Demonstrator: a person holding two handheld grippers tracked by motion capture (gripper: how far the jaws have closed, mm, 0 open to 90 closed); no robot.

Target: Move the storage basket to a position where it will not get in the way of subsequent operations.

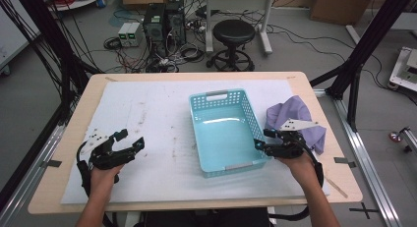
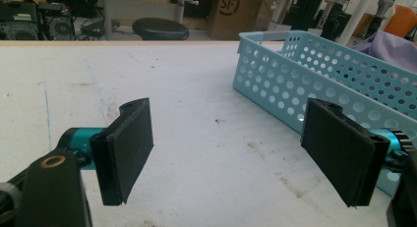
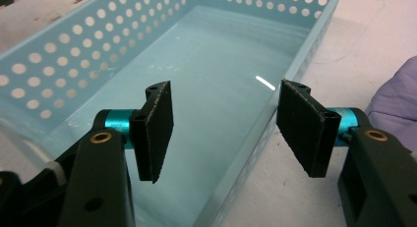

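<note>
One pale blue basket (image 1: 227,133) with perforated walls stands right of centre on the bench (image 1: 59,153), its inside bare and glossy, holding nothing. Right tongs (image 1: 261,139) sit at its near right corner; in the right gripper view the basket's right wall (image 3: 275,114) runs between the two black pads, one pad over the inside and one outside, neither pressing on it, the gap moderate. One crumpled lilac cloth (image 1: 295,116) lies just beside the basket on its right, behind the right hand. Left tongs (image 1: 132,138) hover well apart from the basket over the left part of the bench, jaws wide with nothing between them. One white sheet (image 1: 147,109), scuffed with brownish marks, covers most of the wooden top. Beyond it, the grey floor carries one black round stool (image 1: 233,35), two dark computer towers (image 1: 163,21), tangled cables and cardboard boxes, with black frame struts at both sides.
</note>
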